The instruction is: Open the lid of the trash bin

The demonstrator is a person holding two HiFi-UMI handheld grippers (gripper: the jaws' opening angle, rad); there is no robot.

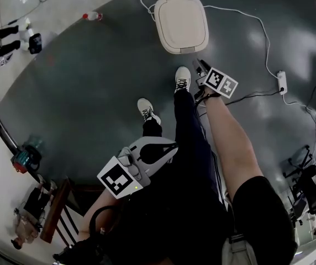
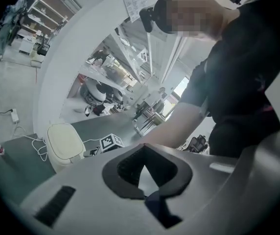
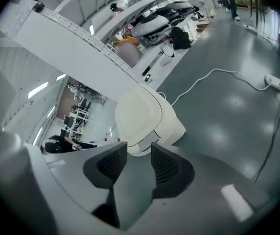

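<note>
**Two grippers, one shut lid**

One bin (image 3: 173, 129) stands on the dark floor ahead, its lid (image 1: 180, 20) lying closed. We point the right gripper (image 3: 139, 153) down at the lid's front edge, jaws wide apart and empty. That fits reaching for the edge or having let it go. We hold the left gripper (image 2: 145, 182) low by our leg, jaws together, gripping nothing. Our shoe (image 1: 183, 77) stands just before the bin, and a cable (image 1: 241, 12) trails off to its right.

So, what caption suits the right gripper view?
Open right gripper aimed at the closed cream plastic trash bin on a dark grey floor.
</note>
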